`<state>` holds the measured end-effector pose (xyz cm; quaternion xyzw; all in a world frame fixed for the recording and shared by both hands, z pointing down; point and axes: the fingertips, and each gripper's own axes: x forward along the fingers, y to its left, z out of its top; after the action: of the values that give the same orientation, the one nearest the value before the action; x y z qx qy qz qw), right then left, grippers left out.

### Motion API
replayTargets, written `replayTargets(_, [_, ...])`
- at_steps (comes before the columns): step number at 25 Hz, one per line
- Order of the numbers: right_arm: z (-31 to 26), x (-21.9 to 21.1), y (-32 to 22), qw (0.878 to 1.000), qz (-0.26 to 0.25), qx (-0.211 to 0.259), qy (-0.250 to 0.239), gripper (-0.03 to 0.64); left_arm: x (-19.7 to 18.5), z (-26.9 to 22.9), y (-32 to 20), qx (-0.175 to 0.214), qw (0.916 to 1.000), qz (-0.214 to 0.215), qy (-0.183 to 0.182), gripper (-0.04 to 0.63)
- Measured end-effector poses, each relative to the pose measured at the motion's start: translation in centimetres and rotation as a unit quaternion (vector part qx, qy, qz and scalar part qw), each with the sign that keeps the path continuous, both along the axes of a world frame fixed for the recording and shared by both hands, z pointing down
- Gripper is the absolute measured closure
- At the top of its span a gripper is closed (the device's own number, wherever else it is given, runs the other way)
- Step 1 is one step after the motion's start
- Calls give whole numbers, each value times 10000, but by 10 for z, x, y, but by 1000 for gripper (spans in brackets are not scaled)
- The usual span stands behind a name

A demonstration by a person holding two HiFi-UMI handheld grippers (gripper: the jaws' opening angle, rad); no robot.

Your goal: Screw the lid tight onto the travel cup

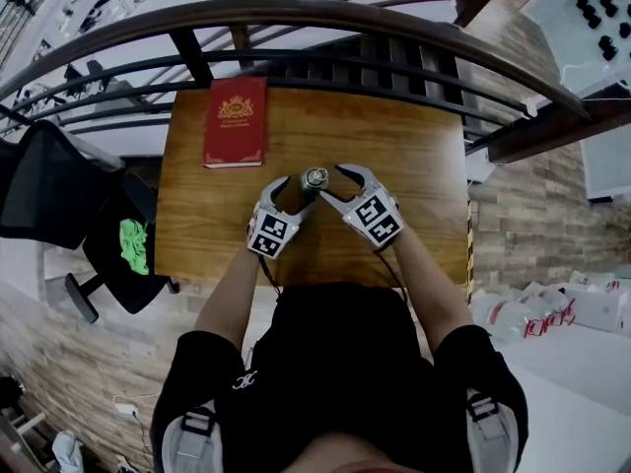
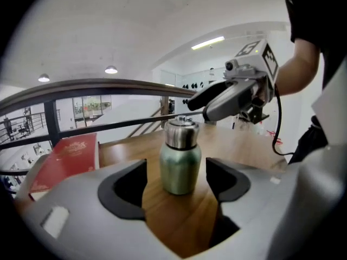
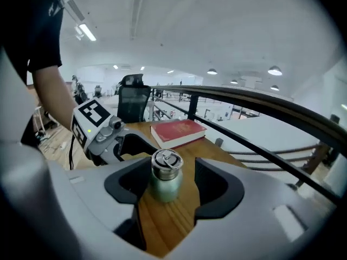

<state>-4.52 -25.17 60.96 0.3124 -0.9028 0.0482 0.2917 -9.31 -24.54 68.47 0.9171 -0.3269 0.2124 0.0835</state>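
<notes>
A small green travel cup with a steel screw lid stands upright on the wooden table. My left gripper is open, and the cup stands between its dark pads without touching them. My right gripper is open too, with the cup and its lid in the gap between its jaws, apart from both. In the head view the left gripper comes at the cup from the near left and the right gripper from the near right.
A red book lies at the table's far left corner. A dark curved railing runs just behind the table. A black office chair with a green cloth stands to the left of the table.
</notes>
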Motion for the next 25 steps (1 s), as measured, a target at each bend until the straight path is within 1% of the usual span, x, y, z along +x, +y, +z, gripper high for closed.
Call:
replayTargets(3, [-23, 19, -3, 9966, 522, 84, -638, 374, -14, -26, 7, 157, 9995, -268, 43, 209])
replayTargets(5, [-47, 30, -10, 9891, 881, 249, -1153, 374, -23, -50, 8, 302, 9981, -514, 158, 213])
replayTargets(8, [-86, 56, -18, 9692, 1520, 608, -1839, 376, -35, -91, 6, 516, 9928, -1005, 399, 248])
replayTargets(10, [-115, 78, -21, 9529, 1946, 996, -2101, 377, -45, -119, 1, 713, 9866, -1409, 413, 303])
replayTargets(11, [-130, 90, -22, 9434, 2153, 1224, -2206, 416, -51, -133, -2, 837, 9824, -1630, 374, 337])
replayTargets(12, [-146, 102, -23, 9335, 2341, 1450, -2296, 494, -57, -149, -5, 955, 9773, -1859, 333, 375])
replayTargets(13, [-161, 112, -24, 9245, 2486, 1657, -2367, 554, -64, -164, -8, 1052, 9717, -2096, 302, 411])
replayTargets(15, [-186, 126, -24, 9122, 2636, 1967, -2445, 610, -76, -193, -12, 1196, 9590, -2553, 290, 479])
replayTargets(16, [-195, 131, -24, 9085, 2679, 2062, -2456, 614, -81, -206, -13, 1258, 9528, -2746, 314, 489])
replayTargets(18, [-209, 140, -18, 9040, 2741, 2182, -2451, 614, -86, -229, -10, 1350, 9428, -3029, 332, 541])
replayTargets(19, [-214, 143, -14, 9028, 2754, 2227, -2438, 614, -86, -238, -7, 1389, 9395, -3116, 306, 541])
replayTargets(22, [-225, 149, -5, 9041, 2699, 2319, -2366, 614, -82, -260, -1, 1523, 9338, -3231, 194, 541])
replayTargets(25, [-226, 153, -3, 9083, 2617, 2291, -2326, 615, -73, -272, 4, 1589, 9308, -3286, 228, 541])
